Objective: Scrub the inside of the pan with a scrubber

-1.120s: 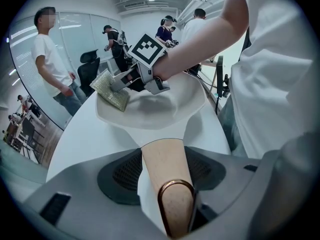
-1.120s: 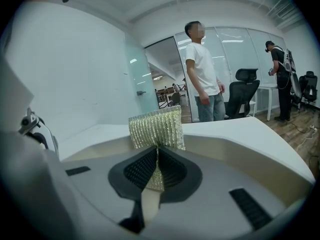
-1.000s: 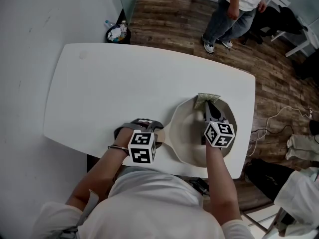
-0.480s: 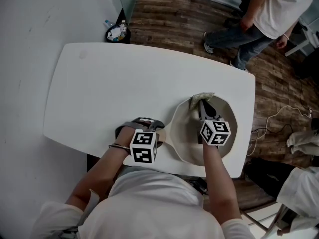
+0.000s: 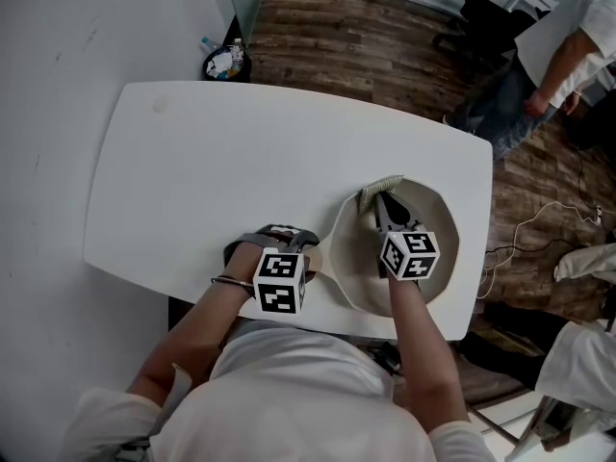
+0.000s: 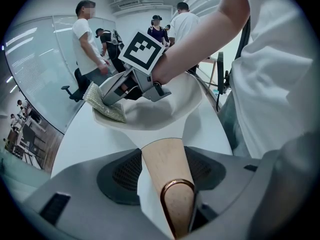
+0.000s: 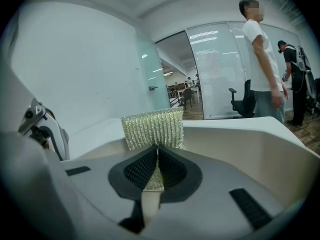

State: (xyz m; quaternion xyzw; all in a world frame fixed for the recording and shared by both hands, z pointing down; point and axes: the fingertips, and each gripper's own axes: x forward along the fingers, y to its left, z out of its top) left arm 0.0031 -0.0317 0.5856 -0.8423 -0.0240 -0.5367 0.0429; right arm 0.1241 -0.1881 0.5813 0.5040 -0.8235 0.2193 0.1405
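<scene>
The cream pan [image 5: 446, 224] sits right of centre in the head view, on the white bench [image 5: 212, 162] close to its near edge. Its wooden handle [image 6: 166, 166] points toward the frame's left, and the left claw [image 6: 167, 189] is clamped on it, a metal hanging loop showing at the handle's end. A glittery green scrubber [image 5: 381, 189] presses against the pan's inner wall at the top left of the rim. The right claw [image 7: 152, 176] pinches the scrubber's lower edge, jaws closed narrow on it, with the pad standing upright above them. In the upper left, beyond the bench, a small waste bin [image 5: 228, 64] stands on the dark wood floor [image 5: 337, 27]. A person [image 5: 544, 80] stands at the upper right.
</scene>
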